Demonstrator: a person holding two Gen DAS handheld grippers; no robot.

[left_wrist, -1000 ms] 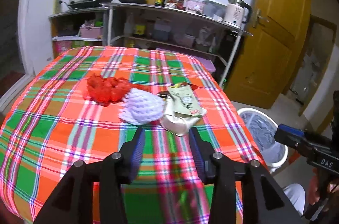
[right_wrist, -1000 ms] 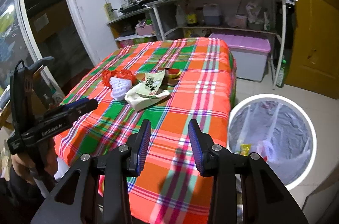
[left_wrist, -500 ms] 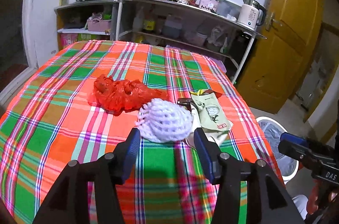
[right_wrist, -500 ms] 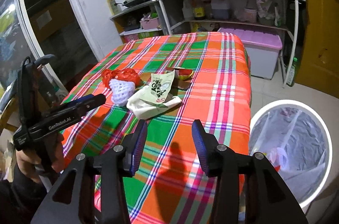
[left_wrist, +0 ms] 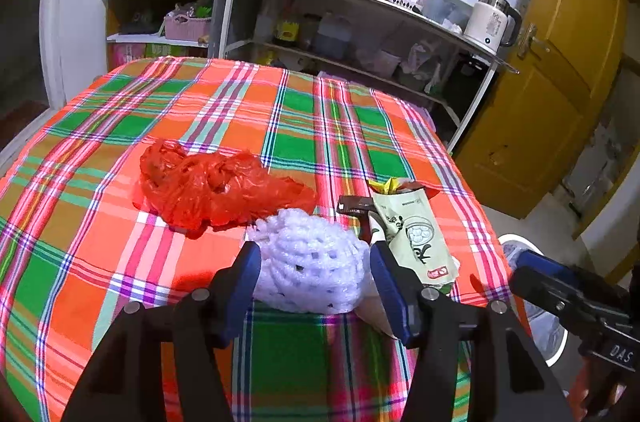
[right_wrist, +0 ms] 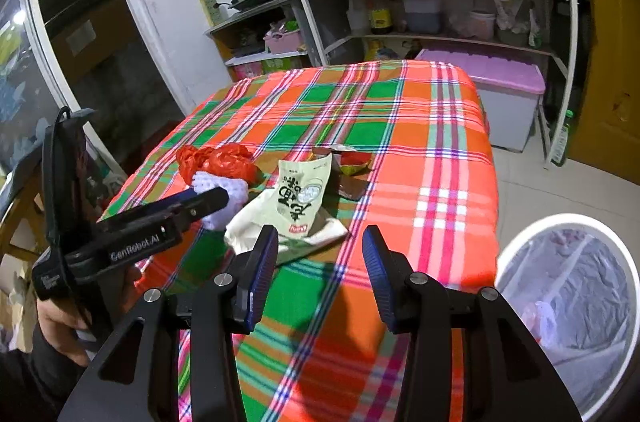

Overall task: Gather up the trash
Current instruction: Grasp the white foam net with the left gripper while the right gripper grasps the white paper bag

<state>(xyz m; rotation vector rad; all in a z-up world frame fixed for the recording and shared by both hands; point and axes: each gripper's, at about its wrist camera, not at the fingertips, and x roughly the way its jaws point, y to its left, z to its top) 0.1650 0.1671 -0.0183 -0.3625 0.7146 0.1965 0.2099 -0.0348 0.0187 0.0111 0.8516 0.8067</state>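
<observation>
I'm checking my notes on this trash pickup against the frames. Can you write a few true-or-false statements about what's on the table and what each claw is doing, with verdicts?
1. The left claw is open, its fingers on either side of the white foam net. True.
2. The right claw is shut on the green snack packet. False: it is open and holds nothing; the packet lies on the tablecloth.
3. The red plastic bag lies on the table behind the foam net. True.
4. The trash bin stands on the table. False: it is on the floor beside the table.
5. The bin has a plastic liner. True.
</observation>
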